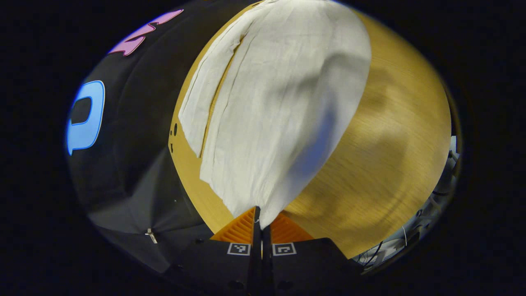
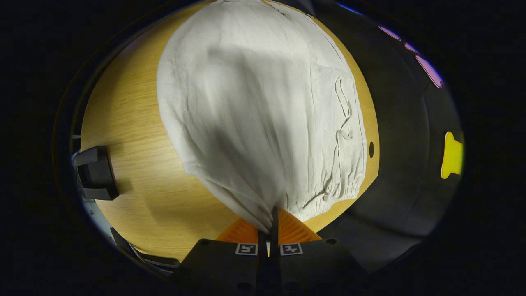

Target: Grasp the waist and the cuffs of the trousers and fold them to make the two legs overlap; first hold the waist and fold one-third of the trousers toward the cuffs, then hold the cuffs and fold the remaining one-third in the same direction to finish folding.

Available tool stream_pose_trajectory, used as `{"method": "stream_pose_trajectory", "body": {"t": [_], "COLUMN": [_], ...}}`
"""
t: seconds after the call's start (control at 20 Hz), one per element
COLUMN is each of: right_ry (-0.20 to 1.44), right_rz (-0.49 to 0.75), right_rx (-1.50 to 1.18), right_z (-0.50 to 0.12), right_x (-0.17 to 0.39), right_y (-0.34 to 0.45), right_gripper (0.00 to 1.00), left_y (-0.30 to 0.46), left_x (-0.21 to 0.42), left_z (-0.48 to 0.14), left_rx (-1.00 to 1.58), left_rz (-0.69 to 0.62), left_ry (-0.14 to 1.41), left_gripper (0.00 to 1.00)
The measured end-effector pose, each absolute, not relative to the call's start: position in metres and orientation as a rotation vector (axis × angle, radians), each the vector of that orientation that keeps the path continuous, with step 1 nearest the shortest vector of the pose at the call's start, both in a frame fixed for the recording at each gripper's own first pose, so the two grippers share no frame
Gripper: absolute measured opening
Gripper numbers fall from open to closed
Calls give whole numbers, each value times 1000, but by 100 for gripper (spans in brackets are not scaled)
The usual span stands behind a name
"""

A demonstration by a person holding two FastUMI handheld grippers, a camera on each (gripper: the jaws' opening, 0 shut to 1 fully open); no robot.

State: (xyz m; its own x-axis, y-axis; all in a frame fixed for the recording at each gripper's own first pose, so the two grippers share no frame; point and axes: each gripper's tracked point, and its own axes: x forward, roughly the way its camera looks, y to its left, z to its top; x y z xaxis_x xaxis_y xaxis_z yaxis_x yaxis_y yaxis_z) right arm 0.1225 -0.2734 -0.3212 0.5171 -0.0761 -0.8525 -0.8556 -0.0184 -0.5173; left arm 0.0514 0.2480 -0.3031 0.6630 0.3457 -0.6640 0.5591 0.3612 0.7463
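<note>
The left gripper (image 1: 260,224) is clamped on an edge of the trousers (image 1: 279,94), fingers together with cloth pinched between them. In the left gripper view the pale cloth rises from the fingertips and runs straight ahead over the table (image 1: 394,156), one leg lying flat beside the lifted layer, its long edge toward the booth wall. In the right gripper view the right gripper (image 2: 271,228) is likewise closed on a gathered fold of the trousers (image 2: 246,107), which billow up and away from it; the elastic waist (image 2: 349,164) with its drawstring lies on the table to the right of the fingers. The cloth's length runs away from both grippers, so the fold likely carries forward along it.
</note>
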Motion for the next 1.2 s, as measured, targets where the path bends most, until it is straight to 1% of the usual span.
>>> {"method": "stream_pose_trajectory", "body": {"t": [0.2, 0.35, 0.6, 0.8, 0.95, 1.2], "right_ry": [838, 812, 755, 709, 693, 714], "right_rz": [716, 671, 621, 545, 489, 366], "right_rx": [-1436, -1409, -1388, -1297, -1215, -994], "right_z": [-310, -293, -262, -227, -202, -187], "right_x": [127, 134, 155, 189, 219, 282], "right_y": [-273, -269, -262, -245, -235, -226], "right_gripper": [5, 5, 5, 5, 5, 5], "left_y": [242, 238, 238, 243, 247, 248], "left_x": [60, 70, 104, 153, 197, 281], "left_z": [-268, -244, -204, -168, -146, -121], "left_rx": [1182, 1182, 1159, 1149, 1086, 1000], "left_rz": [-97, -80, -25, 16, 56, 96], "left_ry": [790, 733, 650, 578, 529, 454], "left_gripper": [5, 5, 5, 5, 5, 5]}}
